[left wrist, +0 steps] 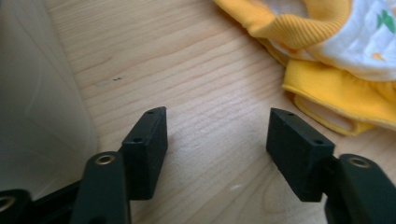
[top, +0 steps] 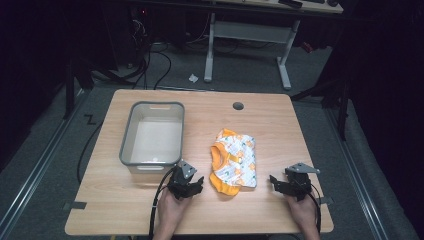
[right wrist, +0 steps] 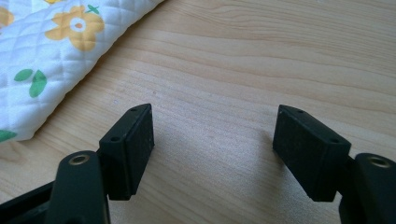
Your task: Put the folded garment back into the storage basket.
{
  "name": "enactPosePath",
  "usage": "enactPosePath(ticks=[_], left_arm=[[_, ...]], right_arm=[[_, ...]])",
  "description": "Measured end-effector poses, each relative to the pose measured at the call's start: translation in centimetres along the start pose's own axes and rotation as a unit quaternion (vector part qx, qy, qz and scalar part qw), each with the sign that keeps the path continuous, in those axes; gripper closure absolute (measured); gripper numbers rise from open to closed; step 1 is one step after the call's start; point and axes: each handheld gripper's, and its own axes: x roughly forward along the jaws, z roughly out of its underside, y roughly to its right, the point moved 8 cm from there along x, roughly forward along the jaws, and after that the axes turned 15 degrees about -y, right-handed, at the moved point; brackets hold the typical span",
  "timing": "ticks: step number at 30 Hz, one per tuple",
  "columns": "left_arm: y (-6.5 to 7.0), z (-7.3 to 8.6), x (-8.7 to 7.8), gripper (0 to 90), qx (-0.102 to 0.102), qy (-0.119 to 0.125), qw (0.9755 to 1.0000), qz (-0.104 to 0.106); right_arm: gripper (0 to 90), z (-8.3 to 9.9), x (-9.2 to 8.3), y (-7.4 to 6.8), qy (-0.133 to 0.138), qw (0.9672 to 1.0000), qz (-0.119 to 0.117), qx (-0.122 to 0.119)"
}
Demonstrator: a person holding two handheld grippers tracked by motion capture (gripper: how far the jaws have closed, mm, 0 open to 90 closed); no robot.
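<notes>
Though crumpled, a white quilted garment (top: 234, 164), orange-trimmed, flower-printed.

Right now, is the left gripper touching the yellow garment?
Apart. In the left gripper view, the left gripper has open jaws over bare wood, and the yellow garment lies beyond its fingertips with a strip of table between them.

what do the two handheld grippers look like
Both are black. The left gripper and right gripper each carry a grey three-cornered plate on top and trail a black cable along the forearm. Their fingers are flat, blocky black pads with small screw holes, mounted on arms with brass-coloured rivets.
</notes>
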Motion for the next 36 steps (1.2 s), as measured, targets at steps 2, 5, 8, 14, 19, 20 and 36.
enactPosePath(ticks=[2, 5, 8, 14, 19, 20, 36], left_arm=[[0.03, 0.1, -0.06, 36.1, -0.001, 0.001, 1.0, 0.0], [0.03, 0.18, -0.11, 36.0, -0.001, 0.001, 1.0, 0.0], [0.03, 0.2, -0.12, 35.5, -0.002, 0.0, 1.0, -0.001], [0.03, 0.19, -0.11, 35.5, -0.002, 0.001, 1.0, -0.001], [0.02, 0.19, -0.12, 35.6, -0.003, 0.0, 1.0, -0.002], [0.02, 0.19, -0.12, 35.6, -0.003, 0.0, 1.0, -0.002], [-0.02, 0.15, -0.11, 36.0, -0.006, 0.001, 1.0, 0.0]], right_arm=[[29.5, 0.0, 0.0, 0.0, 0.0, 1.0, 0.0, 0.0], [29.5, 0.0, 0.0, 0.0, 0.0, 1.0, 0.0, 0.001], [29.6, 0.0, 0.0, 0.0, 0.0, 1.0, 0.0, 0.001], [29.5, -0.01, 0.01, 0.0, 0.0, 1.0, 0.0, 0.001], [29.5, -0.01, 0.0, 0.01, 0.0, 1.0, 0.0, 0.001], [29.5, -0.01, 0.0, 0.01, 0.0, 1.0, 0.0, 0.001], [29.5, -0.01, 0.0, 0.0, 0.0, 1.0, 0.0, 0.002]])
